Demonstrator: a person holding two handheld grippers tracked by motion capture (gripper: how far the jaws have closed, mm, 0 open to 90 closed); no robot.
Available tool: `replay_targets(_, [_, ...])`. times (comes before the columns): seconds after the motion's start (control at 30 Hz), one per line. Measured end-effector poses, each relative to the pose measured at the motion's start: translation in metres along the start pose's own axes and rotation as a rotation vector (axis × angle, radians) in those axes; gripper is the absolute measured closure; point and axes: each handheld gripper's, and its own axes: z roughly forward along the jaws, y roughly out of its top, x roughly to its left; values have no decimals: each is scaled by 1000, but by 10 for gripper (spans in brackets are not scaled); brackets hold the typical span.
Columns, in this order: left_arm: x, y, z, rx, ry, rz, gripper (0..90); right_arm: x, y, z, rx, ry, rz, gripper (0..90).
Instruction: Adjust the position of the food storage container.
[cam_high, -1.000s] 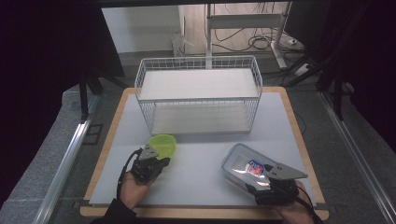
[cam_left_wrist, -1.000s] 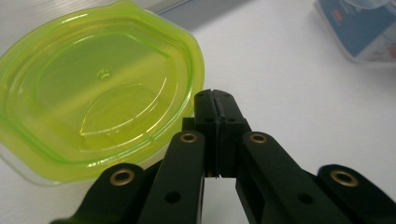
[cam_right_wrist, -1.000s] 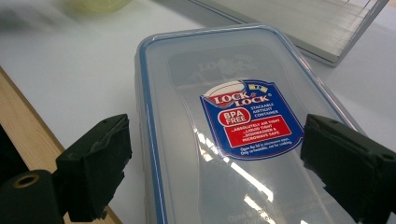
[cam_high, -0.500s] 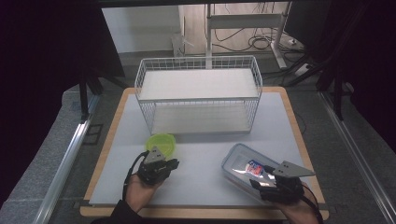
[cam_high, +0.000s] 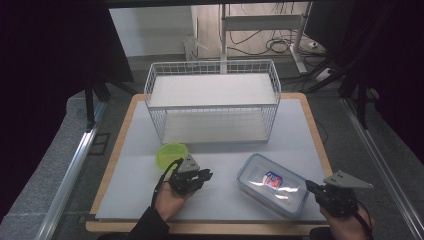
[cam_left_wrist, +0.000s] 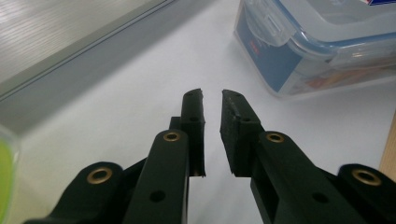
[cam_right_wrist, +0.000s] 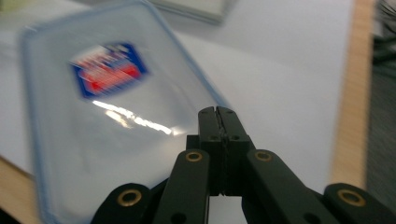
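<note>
So there's a clear plastic food container (cam_high: 273, 184) with a blue-trimmed snap-on lid, lid on, lying flat on the white table top near the front right. It's turned at an angle to the table edge, and there's a blue and red label on the lid. A small lime-green bowl (cam_high: 171, 154) sits upright to its left, well apart from it, just in front of the white wire rack (cam_high: 212, 102) standing at the back.

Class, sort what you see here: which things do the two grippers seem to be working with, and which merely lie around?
Likely in play: left gripper, right gripper, lidded plastic container, green bowl.

Lying about: wire basket shelf, cables on the floor.
</note>
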Motion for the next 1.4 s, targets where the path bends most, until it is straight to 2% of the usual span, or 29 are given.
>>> replay_targets(0.03, [0, -1, 1, -1, -4, -4, 788, -7, -9, -2, 27, -24, 22, 895])
replay_targets(0.2, [2, -2, 1, -6, -8, -21, 774, -11, -22, 5, 79, 8, 65, 895])
replay_targets(0.33, [2, -2, 1, -6, -10, -22, 772, -11, -21, 6, 74, -1, 73, 896])
replay_targets(0.5, [4, -3, 3, -4, -10, -29, 772, -13, -18, 12, 57, -12, 109, 896])
replay_targets(0.63, [4, -3, 3, -3, -10, -30, 770, -15, -14, 22, 56, 7, 127, 896])
replay_targets(0.7, [5, -3, 3, -2, -10, -29, 771, -15, -13, 25, 60, 13, 126, 896])
replay_targets(0.77, [5, -4, 4, 3, -9, -30, 768, -8, -8, 40, 94, 51, 108, 896])
replay_targets(0.93, [5, -5, 4, 11, -4, -32, 765, 4, 4, 51, 94, 63, 63, 896])
replay_targets(0.97, [6, -6, 4, 17, 5, -37, 763, 8, 11, 60, 96, 79, 54, 896])
replay_targets(1.0, [6, -6, 4, 17, 5, -37, 763, 8, 11, 60, 96, 79, 54, 896])
replay_targets(1.1, [9, -7, 4, 31, 31, -42, 762, 11, 21, 74, 96, 104, 47, 896])
replay_targets(1.4, [18, -11, 4, 60, 91, -66, 771, 16, 42, 101, 102, 137, 28, 896])
